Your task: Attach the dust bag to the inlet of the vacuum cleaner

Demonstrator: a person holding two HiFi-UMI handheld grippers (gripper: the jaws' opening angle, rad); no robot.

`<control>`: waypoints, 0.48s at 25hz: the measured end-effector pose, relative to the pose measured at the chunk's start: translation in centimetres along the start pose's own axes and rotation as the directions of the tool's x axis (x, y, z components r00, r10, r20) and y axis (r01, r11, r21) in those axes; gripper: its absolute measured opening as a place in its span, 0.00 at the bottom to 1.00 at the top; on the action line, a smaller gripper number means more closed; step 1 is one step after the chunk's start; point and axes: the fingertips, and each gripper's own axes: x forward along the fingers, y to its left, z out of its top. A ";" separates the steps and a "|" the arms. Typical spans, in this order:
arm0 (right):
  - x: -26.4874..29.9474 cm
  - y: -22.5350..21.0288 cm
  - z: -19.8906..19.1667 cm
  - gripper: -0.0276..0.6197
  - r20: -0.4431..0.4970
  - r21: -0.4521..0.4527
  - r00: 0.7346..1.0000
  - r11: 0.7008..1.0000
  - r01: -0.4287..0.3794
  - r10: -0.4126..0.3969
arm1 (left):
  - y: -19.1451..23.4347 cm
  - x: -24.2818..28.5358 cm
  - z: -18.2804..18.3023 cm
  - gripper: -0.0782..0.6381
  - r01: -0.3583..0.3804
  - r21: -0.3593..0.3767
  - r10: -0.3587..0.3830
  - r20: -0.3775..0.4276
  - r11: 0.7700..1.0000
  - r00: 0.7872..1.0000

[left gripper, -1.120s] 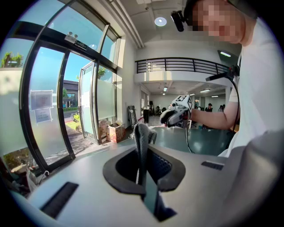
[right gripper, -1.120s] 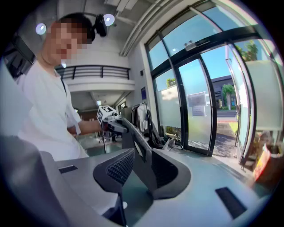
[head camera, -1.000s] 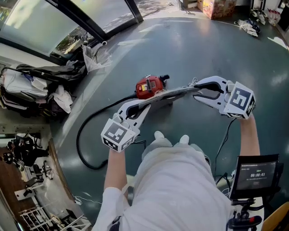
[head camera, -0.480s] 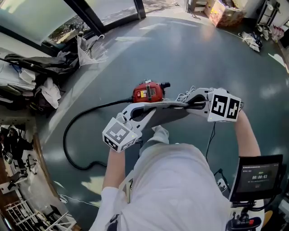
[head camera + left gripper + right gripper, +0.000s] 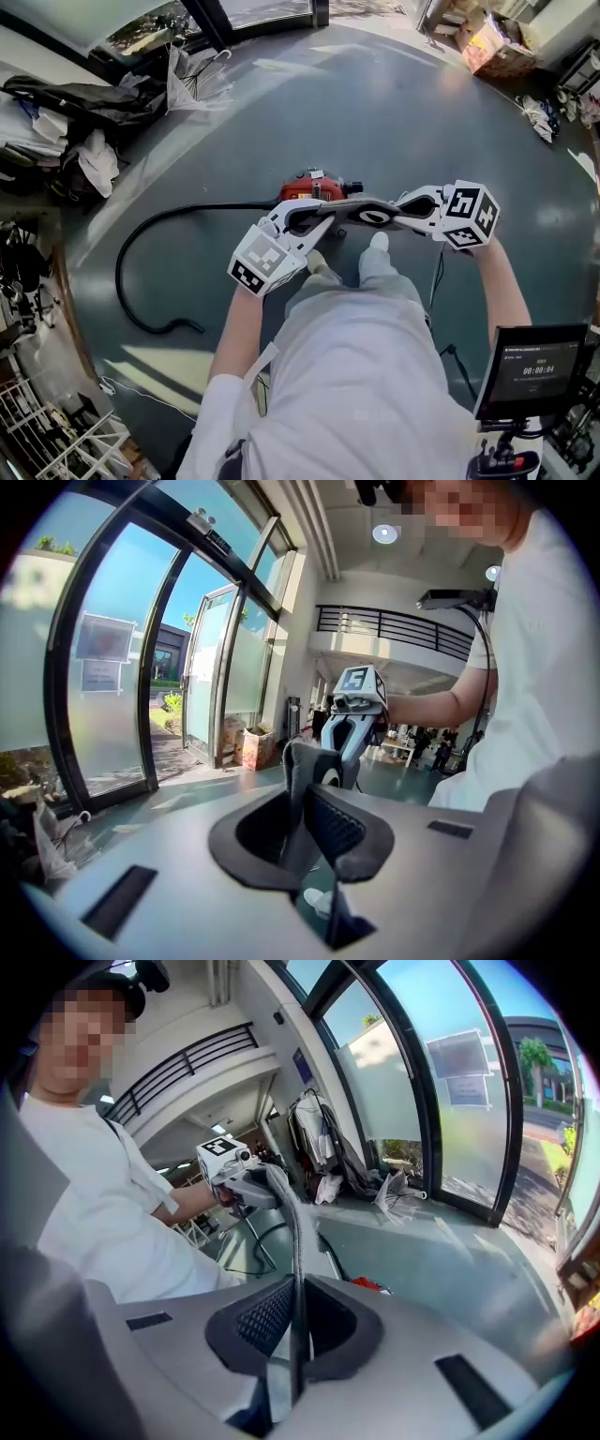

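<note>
Holding dust bag (image 5: 352,212) near vacuum cleaner (image 5: 306,187) | left gripper (image 5: 323,215) fingers (image 5: 342,829) clamp it | right gripper (image 5: 401,210) fingers (image 5: 262,1321) closing on it

The right gripper (image 5: 295,1326) is closing its jaws on the thin edge of the grey dust bag (image 5: 298,1241), which stands upright between them. The bag extends away to the left gripper (image 5: 246,1188). The red vacuum cleaner (image 5: 372,1285) lies on the floor (image 5: 450,1251) just right of the bag.

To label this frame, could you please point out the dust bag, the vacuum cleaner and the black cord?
dust bag (image 5: 349,210): head view, grey fabric beside its opening.
vacuum cleaner (image 5: 305,188): head view, red body.
black cord (image 5: 216,205): head view, straight stretch on the floor.
</note>
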 end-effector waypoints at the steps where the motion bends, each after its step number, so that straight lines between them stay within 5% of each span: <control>1: -0.1 -1.3 -0.5 0.09 -0.011 0.009 1.000 1.000 0.000 0.000 | 0.5 0.5 -0.2 0.16 -0.025 -0.012 0.025 -0.012 1.000 1.000; 7: -2.0 -12.0 -3.6 0.09 -0.013 0.149 0.999 0.988 0.039 -0.038 | 4.9 5.0 -2.9 0.17 -0.138 -0.181 0.135 -0.031 0.974 0.990; 12: -0.6 -19.0 -8.7 0.09 0.008 0.304 0.992 0.945 0.118 -0.127 | 6.3 9.9 -7.9 0.17 -0.213 -0.322 0.210 -0.046 0.922 0.977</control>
